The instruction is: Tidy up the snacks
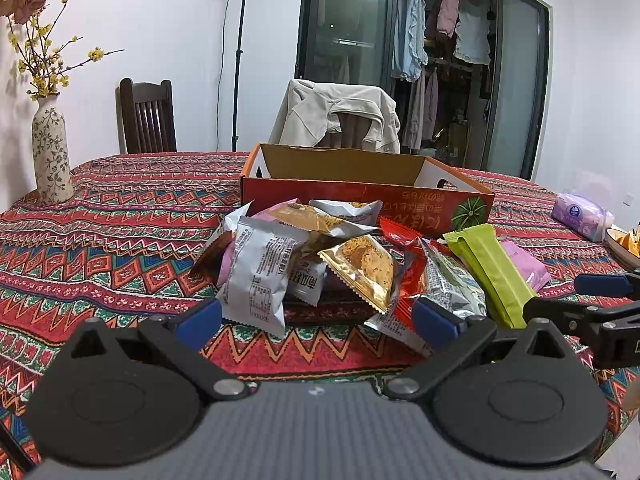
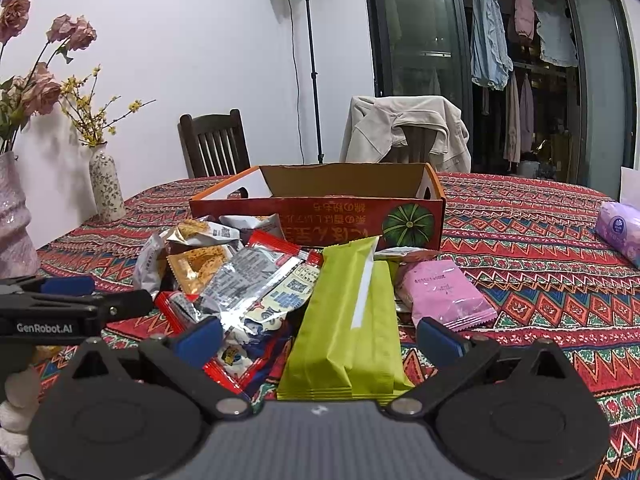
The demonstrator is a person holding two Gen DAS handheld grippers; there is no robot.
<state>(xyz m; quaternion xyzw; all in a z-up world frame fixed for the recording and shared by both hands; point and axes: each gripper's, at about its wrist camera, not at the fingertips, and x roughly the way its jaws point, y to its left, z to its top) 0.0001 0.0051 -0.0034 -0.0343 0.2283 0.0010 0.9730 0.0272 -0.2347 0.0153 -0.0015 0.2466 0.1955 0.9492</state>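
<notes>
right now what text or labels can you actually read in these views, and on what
"GenRobot.AI": white print on the side of the left gripper, seen from the right wrist.
Cardboard box: gold characters, upside down, not readable.
Snack packets: small print, too small and blurred to read.
Tissue pack: round logo, illegible.

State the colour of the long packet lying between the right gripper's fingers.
Lime green packet, clearest in the right wrist view.
</notes>
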